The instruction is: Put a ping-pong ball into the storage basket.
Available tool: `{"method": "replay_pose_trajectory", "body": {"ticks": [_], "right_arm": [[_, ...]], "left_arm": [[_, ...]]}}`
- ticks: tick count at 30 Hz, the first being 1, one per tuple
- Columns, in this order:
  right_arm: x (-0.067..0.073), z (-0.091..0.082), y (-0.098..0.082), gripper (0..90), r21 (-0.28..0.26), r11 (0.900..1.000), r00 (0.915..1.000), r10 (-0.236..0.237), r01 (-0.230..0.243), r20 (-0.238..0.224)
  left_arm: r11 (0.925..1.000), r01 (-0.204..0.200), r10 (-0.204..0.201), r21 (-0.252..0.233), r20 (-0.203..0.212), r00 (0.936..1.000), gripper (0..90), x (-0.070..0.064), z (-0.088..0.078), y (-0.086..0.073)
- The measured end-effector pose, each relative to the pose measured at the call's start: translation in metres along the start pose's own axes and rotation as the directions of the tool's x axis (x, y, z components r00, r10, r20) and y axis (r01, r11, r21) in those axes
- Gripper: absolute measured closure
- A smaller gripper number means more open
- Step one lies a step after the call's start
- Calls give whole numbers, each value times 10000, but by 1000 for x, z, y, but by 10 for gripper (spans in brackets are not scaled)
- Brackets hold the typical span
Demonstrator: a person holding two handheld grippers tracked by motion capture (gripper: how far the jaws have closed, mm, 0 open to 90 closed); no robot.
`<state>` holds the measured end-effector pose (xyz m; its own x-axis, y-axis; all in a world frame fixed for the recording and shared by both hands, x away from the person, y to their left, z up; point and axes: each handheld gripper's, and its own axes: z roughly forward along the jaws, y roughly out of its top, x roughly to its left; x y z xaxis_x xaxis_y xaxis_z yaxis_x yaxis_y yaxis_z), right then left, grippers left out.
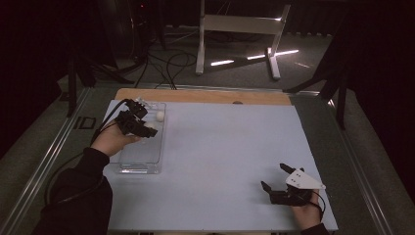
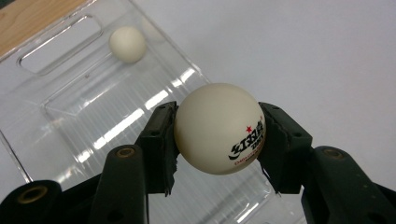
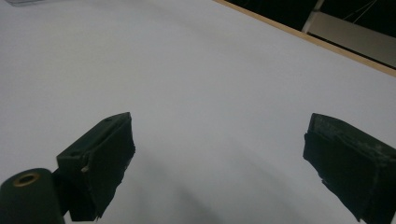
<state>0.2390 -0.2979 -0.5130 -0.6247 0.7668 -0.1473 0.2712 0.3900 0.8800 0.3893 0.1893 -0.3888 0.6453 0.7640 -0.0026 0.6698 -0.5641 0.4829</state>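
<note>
The left gripper has its jaws clamped on a white ping-pong ball printed with a red star and black lettering, held over a clear plastic bin by the table's left edge. A second ping-pong ball lies in the bin's far end. The right gripper rests near the near right corner of the white table, jaws spread wide, holding nothing.

Two white table-tennis balls, one printed with a red star, one plain, one clear plastic tray, two black grippers, left, right, one white tabletop
</note>
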Motion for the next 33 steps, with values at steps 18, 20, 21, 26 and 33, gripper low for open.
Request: {"method": "replay_pose_trajectory", "body": {"ticks": [18, 20, 21, 26, 33], "right_arm": [[0, 0, 0, 86, 10, 10000, 10000, -25, 25, -8], [0, 0, 0, 86, 9, 10000, 10000, -16, 16, -9], [0, 0, 0, 86, 9, 10000, 10000, -16, 16, -9], [0, -1, 0, 86, 17, 10000, 10000, -41, 41, 0], [0, -1, 0, 86, 15, 10000, 10000, -31, 31, -7]], "left_arm": [[9986, 214, -221, 481, 138, 9997, 518, 3, 27, -9], [9982, 195, -201, 564, 93, 9998, 518, 3, 30, -10], [9982, 195, -201, 564, 93, 9998, 518, 3, 30, -10], [9963, 272, -273, 820, 5, 9996, 518, 4, 37, -12], [9921, 363, -353, 1200, -101, 9993, 517, 2, 45, -12]]}}
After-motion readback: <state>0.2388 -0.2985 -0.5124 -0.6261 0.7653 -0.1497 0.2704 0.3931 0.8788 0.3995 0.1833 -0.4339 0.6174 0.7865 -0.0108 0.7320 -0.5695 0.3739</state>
